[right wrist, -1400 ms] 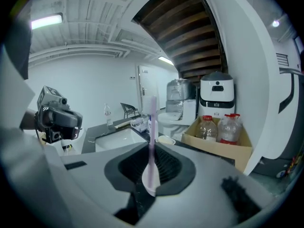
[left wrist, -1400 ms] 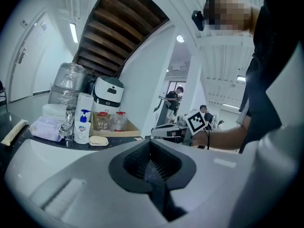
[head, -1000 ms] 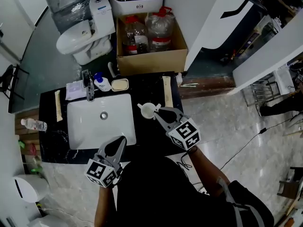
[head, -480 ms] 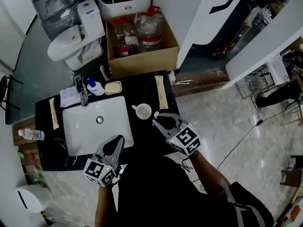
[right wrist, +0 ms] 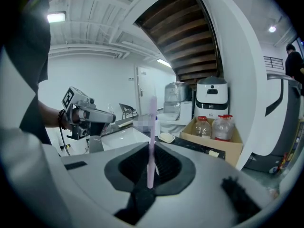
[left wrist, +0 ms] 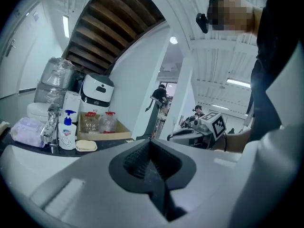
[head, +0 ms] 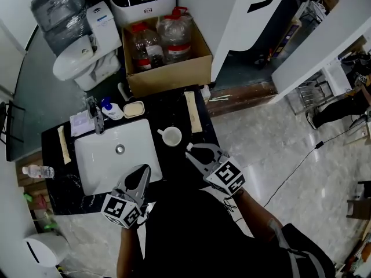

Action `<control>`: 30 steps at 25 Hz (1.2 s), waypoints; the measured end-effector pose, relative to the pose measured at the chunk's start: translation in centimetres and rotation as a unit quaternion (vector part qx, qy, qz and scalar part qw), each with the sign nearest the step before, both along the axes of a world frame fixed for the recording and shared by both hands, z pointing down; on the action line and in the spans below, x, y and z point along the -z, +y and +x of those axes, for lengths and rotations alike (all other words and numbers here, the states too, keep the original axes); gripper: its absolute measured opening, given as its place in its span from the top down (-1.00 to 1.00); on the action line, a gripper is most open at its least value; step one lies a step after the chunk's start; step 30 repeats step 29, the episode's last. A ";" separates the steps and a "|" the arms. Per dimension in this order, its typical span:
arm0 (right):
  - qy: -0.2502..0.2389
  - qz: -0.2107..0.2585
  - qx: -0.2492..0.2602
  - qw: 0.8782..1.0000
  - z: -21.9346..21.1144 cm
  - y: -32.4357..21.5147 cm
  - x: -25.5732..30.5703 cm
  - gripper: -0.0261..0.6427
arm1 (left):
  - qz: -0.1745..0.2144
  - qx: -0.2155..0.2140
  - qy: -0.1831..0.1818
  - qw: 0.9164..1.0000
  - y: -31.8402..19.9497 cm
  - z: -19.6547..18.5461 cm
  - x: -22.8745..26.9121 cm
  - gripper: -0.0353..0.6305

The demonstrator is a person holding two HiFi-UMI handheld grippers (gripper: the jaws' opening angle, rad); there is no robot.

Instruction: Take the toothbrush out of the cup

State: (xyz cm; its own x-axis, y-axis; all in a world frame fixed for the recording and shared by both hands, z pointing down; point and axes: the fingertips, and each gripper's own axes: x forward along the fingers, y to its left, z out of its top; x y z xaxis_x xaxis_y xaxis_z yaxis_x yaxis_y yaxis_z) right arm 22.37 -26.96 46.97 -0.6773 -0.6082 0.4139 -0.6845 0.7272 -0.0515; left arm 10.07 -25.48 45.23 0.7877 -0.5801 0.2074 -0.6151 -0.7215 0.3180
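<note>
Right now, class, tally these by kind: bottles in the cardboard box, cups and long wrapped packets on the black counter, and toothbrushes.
Bottles in the cardboard box: 2
Cups: 1
Long wrapped packets: 2
Toothbrush: 1, held in the right gripper
Total: 6

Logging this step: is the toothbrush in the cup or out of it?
Out. The right gripper is shut on the toothbrush, clamped between its jaws; the cup stands apart from both.
</note>
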 end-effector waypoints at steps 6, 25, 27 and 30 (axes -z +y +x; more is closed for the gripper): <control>0.008 -0.015 0.008 1.000 -0.5 1.5 -1.4 0.78 | 0.001 -0.008 -0.003 1.000 -0.1 0.2 0.0 0.87; -0.002 -0.039 0.004 0.999 -0.4 4.2 -1.8 0.78 | -0.007 -0.027 -0.008 1.000 0.0 0.5 -0.5 0.87; -0.001 -0.040 0.004 0.999 -0.3 4.3 -1.9 0.78 | -0.007 -0.030 -0.007 0.999 0.0 0.6 -0.6 0.87; -0.001 -0.041 0.003 0.999 -0.3 4.4 -1.9 0.78 | -0.006 -0.033 -0.006 0.999 0.1 0.7 -0.7 0.87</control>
